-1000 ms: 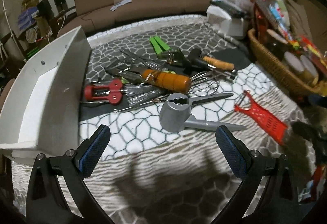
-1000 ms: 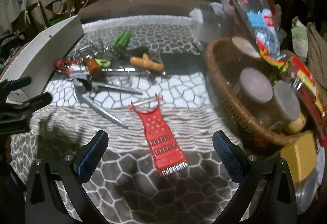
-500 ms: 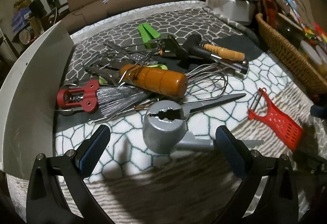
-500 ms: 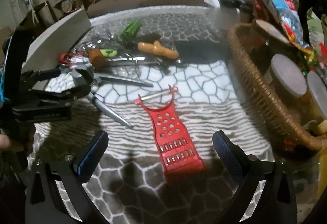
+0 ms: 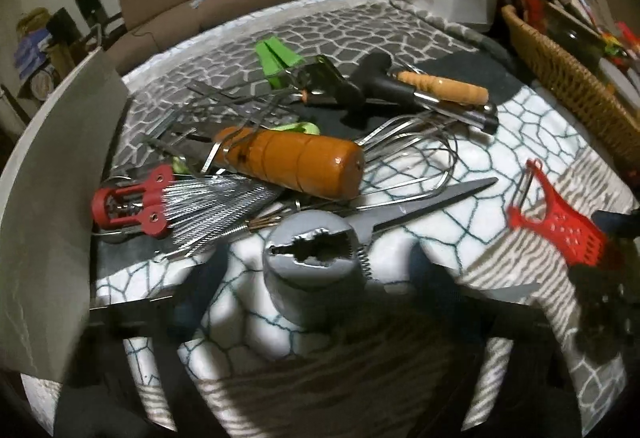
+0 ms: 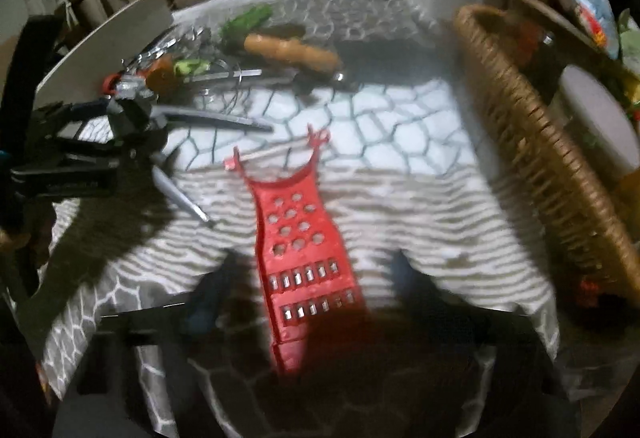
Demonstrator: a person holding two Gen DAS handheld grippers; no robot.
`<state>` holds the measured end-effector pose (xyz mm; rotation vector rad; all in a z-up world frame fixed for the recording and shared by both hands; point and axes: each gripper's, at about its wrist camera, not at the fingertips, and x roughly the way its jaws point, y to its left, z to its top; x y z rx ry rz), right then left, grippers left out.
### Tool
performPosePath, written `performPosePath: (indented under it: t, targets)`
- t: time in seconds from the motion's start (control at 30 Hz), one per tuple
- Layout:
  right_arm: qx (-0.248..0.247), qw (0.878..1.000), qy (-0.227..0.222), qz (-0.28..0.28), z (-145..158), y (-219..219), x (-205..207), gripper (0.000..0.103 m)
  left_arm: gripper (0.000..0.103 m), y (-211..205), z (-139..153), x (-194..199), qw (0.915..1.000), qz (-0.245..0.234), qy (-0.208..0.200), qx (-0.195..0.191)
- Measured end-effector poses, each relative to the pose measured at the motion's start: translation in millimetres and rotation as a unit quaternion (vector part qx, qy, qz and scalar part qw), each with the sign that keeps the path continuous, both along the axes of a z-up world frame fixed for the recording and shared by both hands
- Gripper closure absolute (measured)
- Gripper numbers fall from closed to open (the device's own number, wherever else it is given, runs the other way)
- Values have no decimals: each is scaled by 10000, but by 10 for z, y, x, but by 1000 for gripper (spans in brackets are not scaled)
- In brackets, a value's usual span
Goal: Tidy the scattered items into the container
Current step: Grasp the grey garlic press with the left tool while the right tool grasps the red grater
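Both spread: left gripper [image 5: 312, 298] straddling grey metal nutcracker [image 5: 310, 270], right gripper [image 6: 308, 302] straddling flat red plastic grater [image 6: 298, 258]; blur-fast closing could skid either away.

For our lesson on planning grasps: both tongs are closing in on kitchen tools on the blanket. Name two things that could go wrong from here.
1. The left tongs straddle the grey garlic press, whose head lies against the scissors and whisk wires; lifting may drag them along.
2. The red grater lies flat on the soft blanket; the open right tongs may pinch fabric or slip off its thin edges.
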<state>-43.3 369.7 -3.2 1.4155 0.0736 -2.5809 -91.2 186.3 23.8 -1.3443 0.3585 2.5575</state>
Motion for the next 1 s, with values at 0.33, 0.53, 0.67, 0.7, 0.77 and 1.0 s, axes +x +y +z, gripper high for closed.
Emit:
performPosePath:
  t: [0.33,0.53,0.67,0.7,0.77,1.0]
  targets:
    - [-451,9987,25,-214,212,43,132,56,51,-312,25,80,9983,17,-334,476]
    - [-470,9986,181,-163,380,-63,231,56,53,-605,103,349,9972,43,-404,630]
    - [-489,9983,286,-152,495,-134,315,56,57,-827,275,523,9965,61,-365,748]
    - [-493,9982,310,-154,513,-154,319,56,58,-866,299,539,9965,66,-382,743]
    - [-523,9978,377,-164,583,-190,350,56,62,-936,350,576,9965,69,-338,756]
    - [-448,9970,625,-69,844,-359,443,56,73,-1067,513,683,9960,68,-218,864]
